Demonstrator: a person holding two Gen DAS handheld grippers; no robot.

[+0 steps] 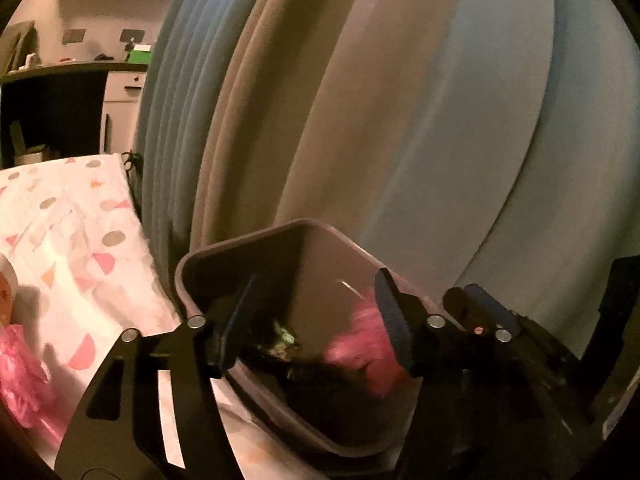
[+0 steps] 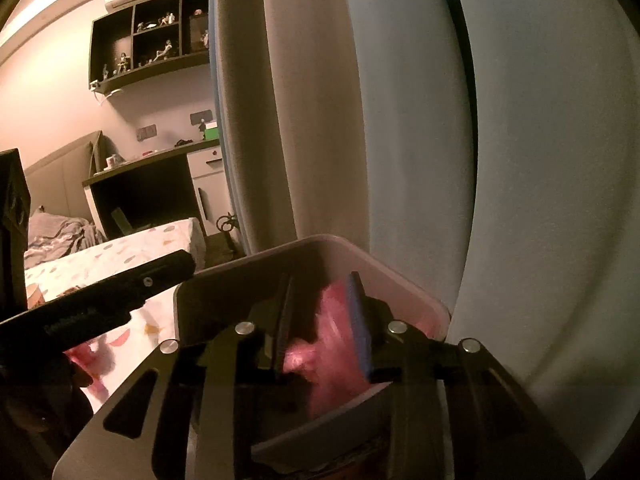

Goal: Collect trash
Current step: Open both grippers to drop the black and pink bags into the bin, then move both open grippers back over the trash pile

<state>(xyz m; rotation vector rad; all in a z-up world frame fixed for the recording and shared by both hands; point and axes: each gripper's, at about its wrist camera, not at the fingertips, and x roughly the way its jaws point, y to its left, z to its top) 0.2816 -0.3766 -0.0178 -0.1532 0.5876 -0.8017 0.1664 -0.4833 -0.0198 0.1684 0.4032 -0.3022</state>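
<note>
A dark trash bin (image 1: 208, 252) stands beside the bed against the curtain. Inside it lie a crumpled pink plastic bag (image 1: 360, 344) and some dark and green scraps (image 1: 284, 340). My left gripper (image 1: 316, 320) is open and empty over the bin's mouth. My right gripper (image 2: 320, 320) is open over the same bin (image 2: 400, 276), with the blurred pink bag (image 2: 320, 344) between and below its fingers, apparently free of them. Another pink bag (image 1: 20, 376) lies on the bed at the left.
The bed (image 1: 80, 216) with a spotted sheet lies left of the bin. Tall curtains (image 1: 400, 100) hang right behind the bin. A desk and white cabinet (image 2: 208, 176) stand at the back. The left gripper's body (image 2: 100, 300) crosses the right wrist view.
</note>
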